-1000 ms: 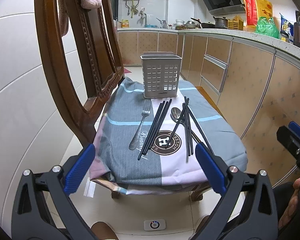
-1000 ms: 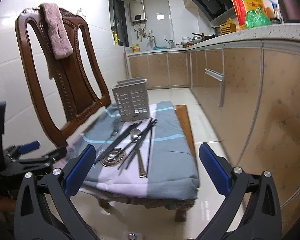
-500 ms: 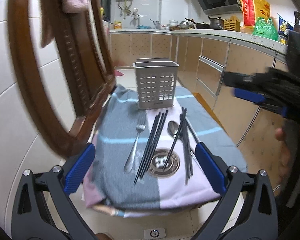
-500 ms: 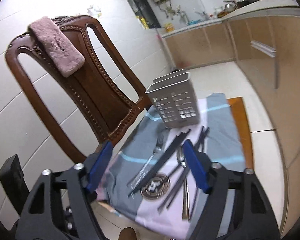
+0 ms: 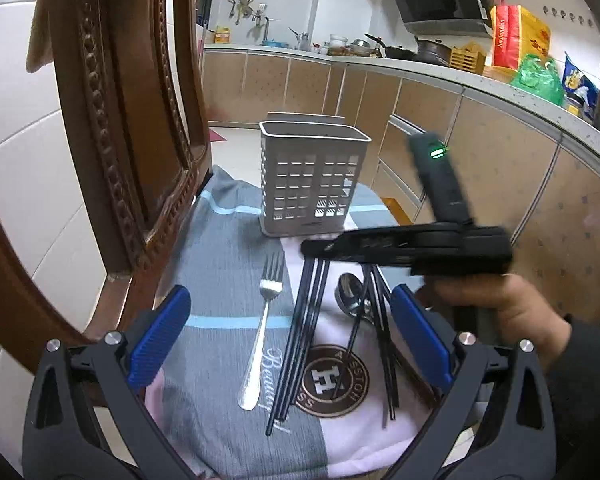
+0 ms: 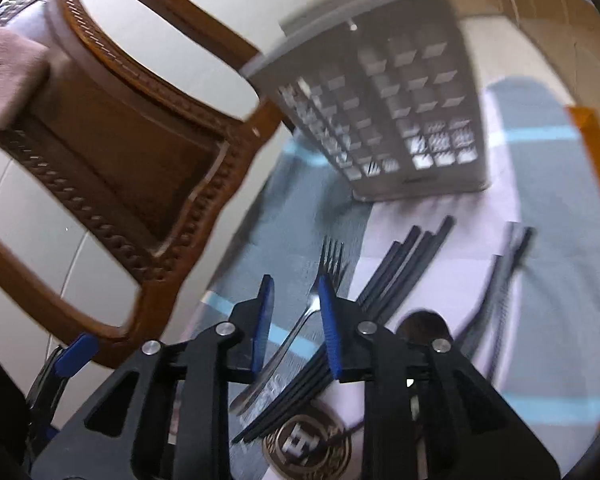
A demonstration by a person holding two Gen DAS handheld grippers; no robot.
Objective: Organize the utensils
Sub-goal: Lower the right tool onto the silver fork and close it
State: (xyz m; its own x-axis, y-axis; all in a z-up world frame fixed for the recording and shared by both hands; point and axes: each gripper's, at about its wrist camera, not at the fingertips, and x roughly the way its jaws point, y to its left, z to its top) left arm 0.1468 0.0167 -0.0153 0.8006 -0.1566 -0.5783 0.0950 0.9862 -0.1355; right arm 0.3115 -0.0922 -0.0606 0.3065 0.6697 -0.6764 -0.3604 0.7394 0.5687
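Kitchen chair (image 5: 148,128), cloth-draped (image 5: 228,248) seat.

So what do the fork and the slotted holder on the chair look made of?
Shiny silver fork: probably polished stainless steel, with bright reflections along its handle. Pale grey slotted utensil holder: looks like matte moulded plastic, with no glare and an even grid of holes, though painted metal is possible.

A grey slotted utensil holder (image 5: 314,182) stands upright and empty at the far end of the cloth. Just before it lie a silver fork (image 5: 261,328), a bundle of black chopsticks (image 5: 300,340) beside the fork, a spoon (image 5: 350,292), and more black chopsticks (image 5: 384,336) crossing the spoon.
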